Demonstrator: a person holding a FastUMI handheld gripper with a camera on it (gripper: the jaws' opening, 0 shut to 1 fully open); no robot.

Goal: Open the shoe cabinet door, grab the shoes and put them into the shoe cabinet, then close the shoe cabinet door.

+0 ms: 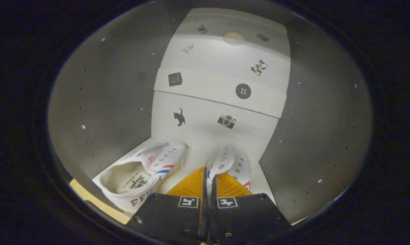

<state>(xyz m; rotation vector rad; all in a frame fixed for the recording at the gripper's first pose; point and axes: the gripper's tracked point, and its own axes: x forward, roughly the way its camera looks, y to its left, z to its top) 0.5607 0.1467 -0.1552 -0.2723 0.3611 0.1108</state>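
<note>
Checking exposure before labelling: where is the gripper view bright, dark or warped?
Gripper view: glare on the white stickered back panel; grey side walls dim; fisheye bows straight edges; fingers closed on a white canvas shoe, second white shoe sharp.

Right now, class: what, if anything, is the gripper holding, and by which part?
The gripper is shut on the right shoe, pinching the side wall of its upper near the eyelets. The left shoe lies free beside it inside the cabinet.
</note>
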